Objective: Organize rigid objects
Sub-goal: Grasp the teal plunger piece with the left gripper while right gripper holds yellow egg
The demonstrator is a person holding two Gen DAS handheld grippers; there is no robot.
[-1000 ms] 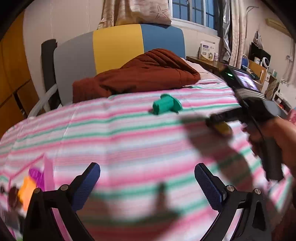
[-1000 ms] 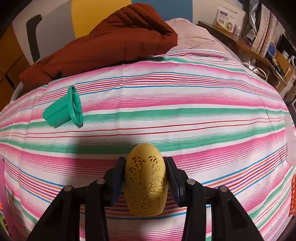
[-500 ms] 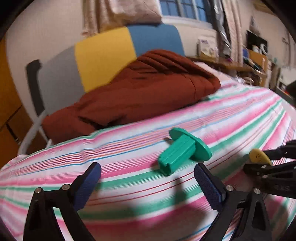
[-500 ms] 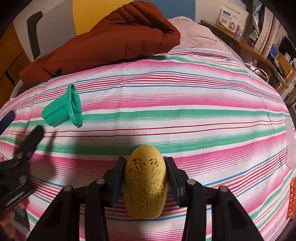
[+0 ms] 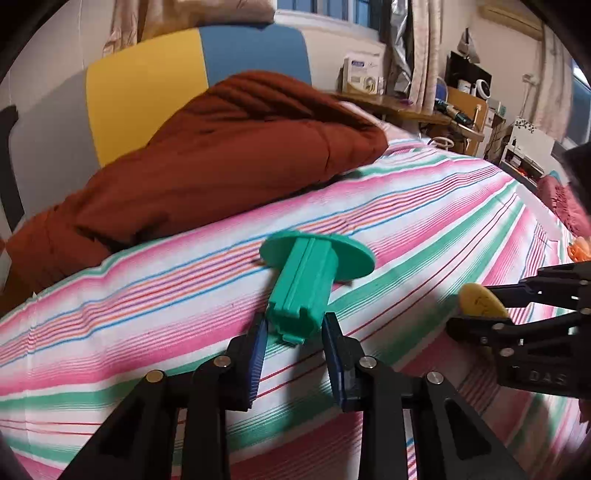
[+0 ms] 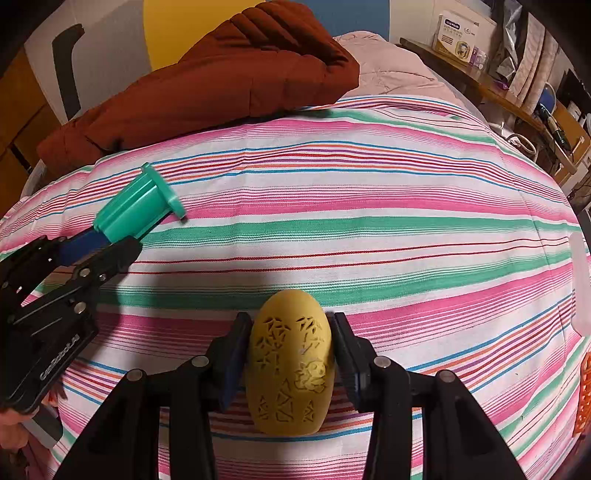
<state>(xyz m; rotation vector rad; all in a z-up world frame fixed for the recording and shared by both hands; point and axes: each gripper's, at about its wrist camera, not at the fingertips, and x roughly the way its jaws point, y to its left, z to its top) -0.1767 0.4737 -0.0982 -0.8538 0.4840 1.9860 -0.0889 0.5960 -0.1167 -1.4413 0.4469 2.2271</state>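
Left wrist view: left gripper (image 5: 293,328) reaches forward low over the bed (image 5: 424,221), pads clamping the green peg's (image 5: 306,280) stem end; its flange faces the red quilt (image 5: 221,162). Right wrist view: right gripper (image 6: 290,350) level, squeezing the yellow egg (image 6: 290,365); open striped bed ahead.

A striped bedsheet (image 5: 424,206) in pink, green and white covers the bed. A rust-brown quilted blanket (image 5: 229,162) lies bunched along its far edge, against a headboard (image 5: 147,88) with yellow and blue panels. A wooden shelf (image 6: 491,88) at the right carries a white box (image 6: 456,35) beside curtains (image 5: 421,55).
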